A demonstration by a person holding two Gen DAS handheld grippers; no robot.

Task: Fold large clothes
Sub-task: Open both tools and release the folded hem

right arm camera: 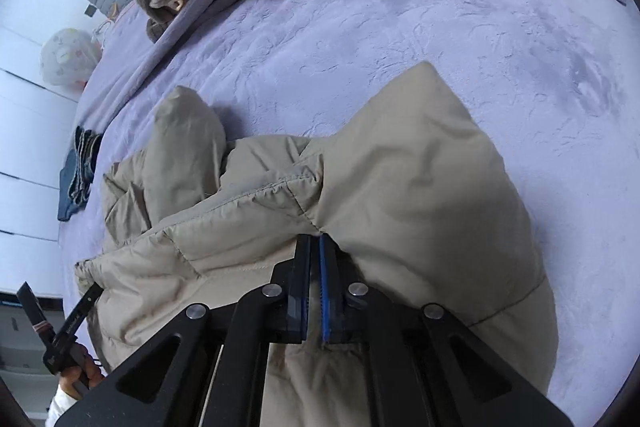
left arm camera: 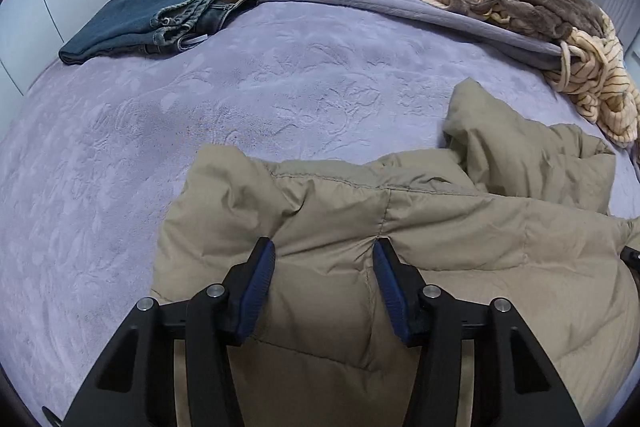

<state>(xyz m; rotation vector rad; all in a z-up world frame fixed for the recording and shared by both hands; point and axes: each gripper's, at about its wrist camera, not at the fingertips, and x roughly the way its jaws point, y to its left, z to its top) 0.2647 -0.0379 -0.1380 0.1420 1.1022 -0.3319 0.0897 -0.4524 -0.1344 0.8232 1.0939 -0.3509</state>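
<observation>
A tan puffer jacket is seen spread across the near edge of a bed covered in a lilac blanket, its long axis running from side to side in front of both tools. The left gripper is held with its 2 fingers wide apart, pressed down on the quilted fabric but closed on nothing. The right gripper is shown with its fingers nearly together, a fold of the jacket apparently pinched at their tips near a seam. The bulk of the garment lies ahead of and between the 2 tools, so the right is judged the only one placed to lift now. Folded jeans and a striped fleece garment are seen farther up the bed, well apart from the jacket.
</observation>
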